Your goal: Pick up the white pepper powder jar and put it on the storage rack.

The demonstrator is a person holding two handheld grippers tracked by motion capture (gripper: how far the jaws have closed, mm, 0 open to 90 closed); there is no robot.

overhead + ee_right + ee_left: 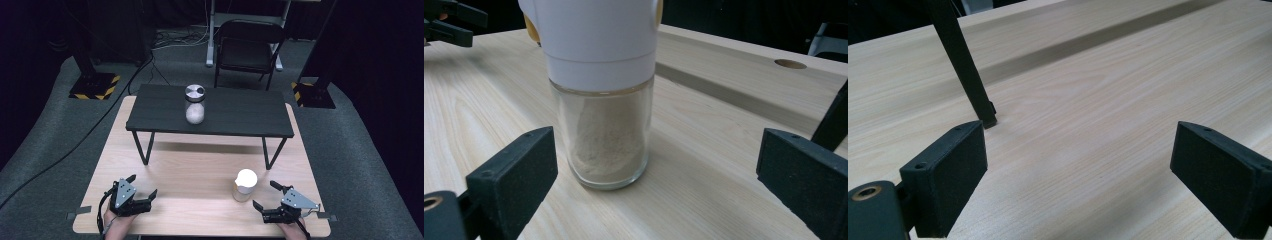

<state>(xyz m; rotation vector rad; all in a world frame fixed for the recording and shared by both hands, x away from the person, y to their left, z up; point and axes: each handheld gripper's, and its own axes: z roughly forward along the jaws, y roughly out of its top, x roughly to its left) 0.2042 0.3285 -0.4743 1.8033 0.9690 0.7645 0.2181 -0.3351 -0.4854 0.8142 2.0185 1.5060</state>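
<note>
My right gripper (pixel 266 195) sits low over the near right corner of the desk (pixel 200 170), jaws spread wide and holding nothing. Just ahead of it, between the jaw tips in the right gripper view but not touched by either, stands a glass jar (pixel 604 135) with a white cap (pixel 594 40). It is upright on the wood, and pale, fine powder fills most of the glass.

My left gripper (pixel 142 186) rests over the near left corner, jaws likewise wide apart and empty, with bare wood between them. Ahead of its left jaw, a black leg (pixel 965 70) of the small dark shelf (pixel 225 117) stands on the desk.

That shelf spans the far half of the desk. On top of it, left of centre, stands a second jar (pixel 194 104), upright, with a metal lid and white contents in its lower part, well apart from both grippers.
</note>
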